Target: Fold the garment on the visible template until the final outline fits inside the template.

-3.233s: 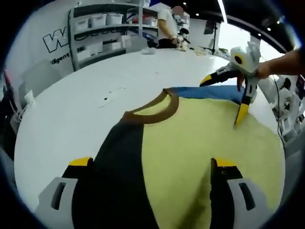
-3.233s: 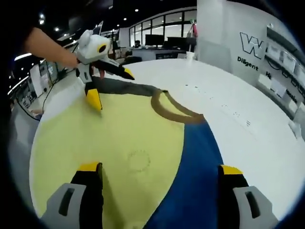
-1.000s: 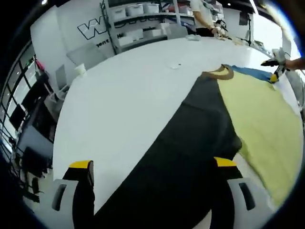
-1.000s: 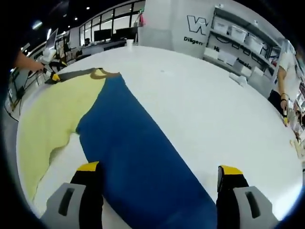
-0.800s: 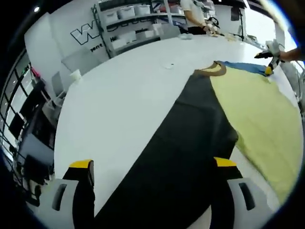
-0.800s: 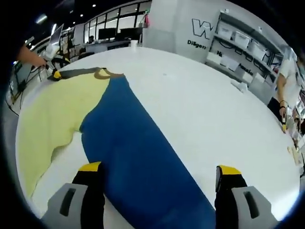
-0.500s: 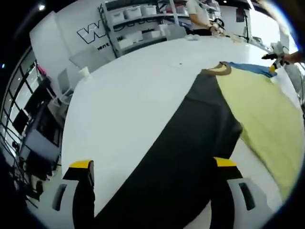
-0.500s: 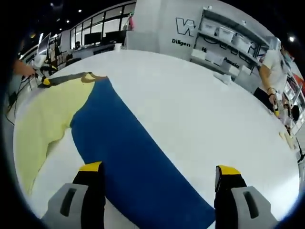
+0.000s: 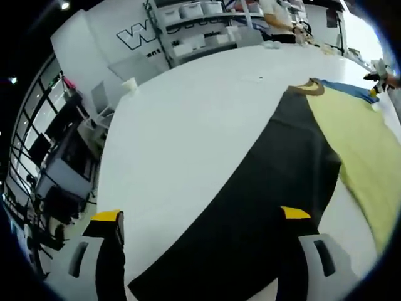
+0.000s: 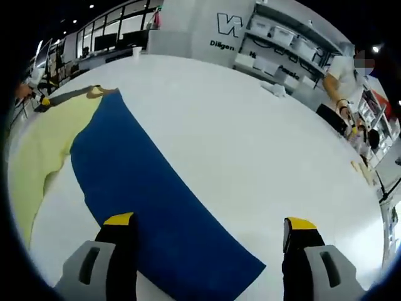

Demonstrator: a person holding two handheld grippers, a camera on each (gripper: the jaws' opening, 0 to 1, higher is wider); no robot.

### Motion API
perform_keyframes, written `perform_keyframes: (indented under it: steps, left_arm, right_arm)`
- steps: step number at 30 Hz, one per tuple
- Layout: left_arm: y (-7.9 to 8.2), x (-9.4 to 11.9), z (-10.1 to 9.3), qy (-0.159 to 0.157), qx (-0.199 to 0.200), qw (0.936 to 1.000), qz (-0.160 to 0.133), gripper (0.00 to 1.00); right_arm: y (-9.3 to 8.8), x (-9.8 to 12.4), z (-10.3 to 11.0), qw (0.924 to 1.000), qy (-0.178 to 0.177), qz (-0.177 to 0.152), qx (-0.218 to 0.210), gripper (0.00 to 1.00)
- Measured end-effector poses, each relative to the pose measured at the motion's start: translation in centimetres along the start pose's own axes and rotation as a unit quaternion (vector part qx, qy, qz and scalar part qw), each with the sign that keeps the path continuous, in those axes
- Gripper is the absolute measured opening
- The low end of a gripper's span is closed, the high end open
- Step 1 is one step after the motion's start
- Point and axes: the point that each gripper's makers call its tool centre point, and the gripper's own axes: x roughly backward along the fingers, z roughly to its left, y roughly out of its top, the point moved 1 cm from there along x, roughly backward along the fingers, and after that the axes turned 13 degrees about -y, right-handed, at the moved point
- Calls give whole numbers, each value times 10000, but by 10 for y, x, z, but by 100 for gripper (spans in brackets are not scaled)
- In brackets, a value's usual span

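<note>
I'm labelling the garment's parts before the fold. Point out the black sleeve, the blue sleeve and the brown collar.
black sleeve [image 9: 263, 207]: left gripper view, middle of the dark panel.
blue sleeve [image 10: 144, 188]: right gripper view, middle of the blue panel.
brown collar [image 9: 305, 89]: left gripper view, on the brown neckband.

One garment [image 9: 294, 188] with two sleeves, black [image 9: 250, 213] and blue [image 10: 150, 194], one white surface [image 9: 188, 125], one cup [image 9: 130, 84], two people [image 10: 341, 84] in back, two shelf racks [image 9: 188, 25].

Opposite sleeve ends, both facing shared garment [image 9: 301, 169]
</note>
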Motion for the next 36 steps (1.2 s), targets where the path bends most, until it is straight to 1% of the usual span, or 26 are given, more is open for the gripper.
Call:
perform_keyframes:
  steps: [3,7,10,12,13,16,18,20,22,24,27,30,32,36]
  left_arm:
    - [-2,2,7,107,58,9999,38,99]
    - [-2,1,12,186,80,9998,70,99]
    - [1,-1,17,256,55,9996,125,99]
    - [4,-2,20,282,-4,9995,163,99]
    - [6,-5,26,300,-64,9994,181,99]
    - [9,-7,28,313,-101,9992,219,99]
    - [10,-10,34,331,-115,9991,257,99]
    - [10,-9,31,336,-152,9989,284,99]
    - [10,-8,30,335,-214,9988,277,99]
    - [9,-7,27,319,-220,9988,306,99]
    - [8,-4,21,284,-319,9985,342,99]
    - [10,0,16,227,-307,9989,273,99]
    - [12,4,5,137,-296,9993,156,99]
    - [14,13,-15,29,-343,9994,31,99]
  right_arm:
    - [0,-3,-5,10000,-46,28,-4,99]
    - [0,-6,-9,9999,-84,84,-11,99]
    - [3,-7,-9,9999,-78,70,124,99]
    - [7,-8,-10,9995,-66,37,296,99]
    - [8,-9,-10,9993,-65,25,380,99]
    - [12,-11,-12,9985,-71,21,538,99]
    - [14,-12,-13,9978,-96,13,649,99]
    - [17,-10,-12,9967,-111,-32,807,98]
    - [17,-10,-11,9964,-80,-32,847,96]
    - [19,-7,-9,9961,-59,-88,877,97]
    - [21,-4,-7,9967,-30,-130,804,97]
    - [26,2,-4,9972,7,-199,723,98]
    - [32,7,1,9970,37,-291,717,99]
    - [42,20,14,9964,159,-454,691,99]
